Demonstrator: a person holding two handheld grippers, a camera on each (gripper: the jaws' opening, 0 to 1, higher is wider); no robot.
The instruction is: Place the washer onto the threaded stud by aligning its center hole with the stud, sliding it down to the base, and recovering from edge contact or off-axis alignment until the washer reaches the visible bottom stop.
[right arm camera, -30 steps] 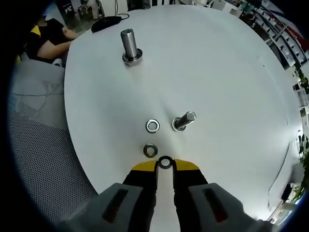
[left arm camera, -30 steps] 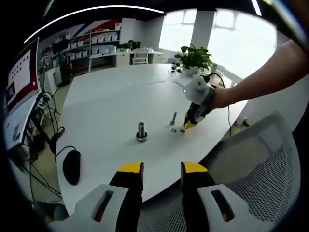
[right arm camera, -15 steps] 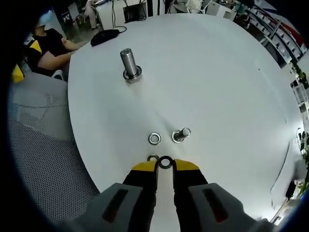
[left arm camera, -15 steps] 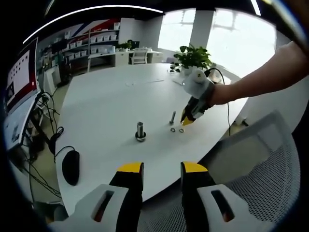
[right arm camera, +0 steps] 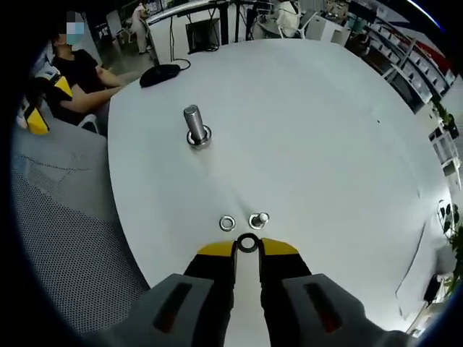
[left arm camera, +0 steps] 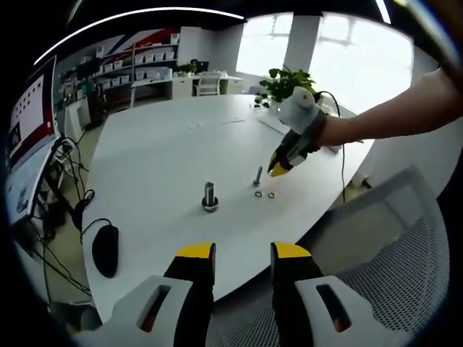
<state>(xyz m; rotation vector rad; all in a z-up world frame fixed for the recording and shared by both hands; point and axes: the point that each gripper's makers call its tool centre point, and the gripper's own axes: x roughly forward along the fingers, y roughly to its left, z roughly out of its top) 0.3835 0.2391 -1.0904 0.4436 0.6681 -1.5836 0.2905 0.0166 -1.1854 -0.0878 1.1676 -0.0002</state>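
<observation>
Steel washer [right arm camera: 247, 243] pinched by right gripper [right arm camera: 247, 251]; two studs [right arm camera: 195, 127], one loose washer [right arm camera: 227, 222].

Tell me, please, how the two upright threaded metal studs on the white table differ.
The larger threaded metal stud is thicker and taller, with a washer already at its base; the smaller threaded metal stud is slimmer, beside a loose washer. Both stand upright on the white table.

Wide bare tabletop [right arm camera: 311, 130] is lying open all around the threaded stud [right arm camera: 194, 127], which is standing alone. Nearer the right gripper [right arm camera: 247, 248], a small bolt [right arm camera: 258, 220] and a loose washer [right arm camera: 227, 222] are sitting side by side, crowding the low path. A mouse [left arm camera: 107, 249] is resting well apart at the edge.
</observation>
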